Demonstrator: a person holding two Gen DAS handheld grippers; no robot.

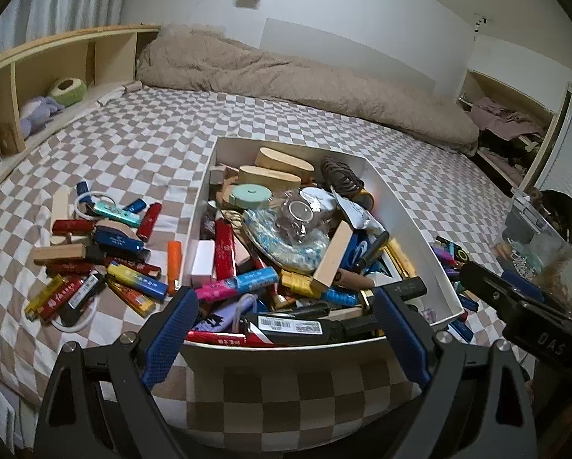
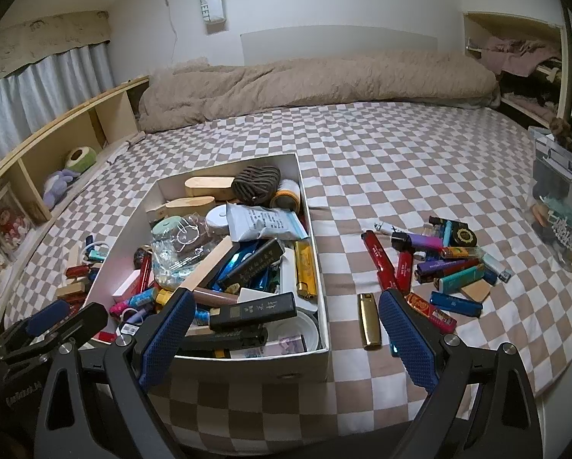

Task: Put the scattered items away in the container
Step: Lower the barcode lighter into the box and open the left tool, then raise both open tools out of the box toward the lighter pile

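A white box (image 1: 412, 229) stuffed with lighters, wooden blocks and packets sits on the checked bed. Left of it lies a pile of lighters (image 1: 106, 260), with an orange lighter (image 1: 174, 264) beside the box wall. My left gripper (image 1: 286, 329) hangs open over the box's near end, holding nothing. In the right wrist view the box (image 2: 247, 361) is at centre left. Another pile of lighters (image 2: 439, 267) lies to its right, with a gold lighter (image 2: 369, 319) nearest. My right gripper (image 2: 288, 336) is open above the box's near right corner, holding nothing.
A beige duvet (image 2: 324, 76) is bunched along the far side of the bed. A wooden headboard shelf (image 1: 56, 72) with plush toys runs along the left. A clear bag (image 2: 561, 210) of small things stands at the right. The other gripper (image 1: 515, 306) shows at the right edge.
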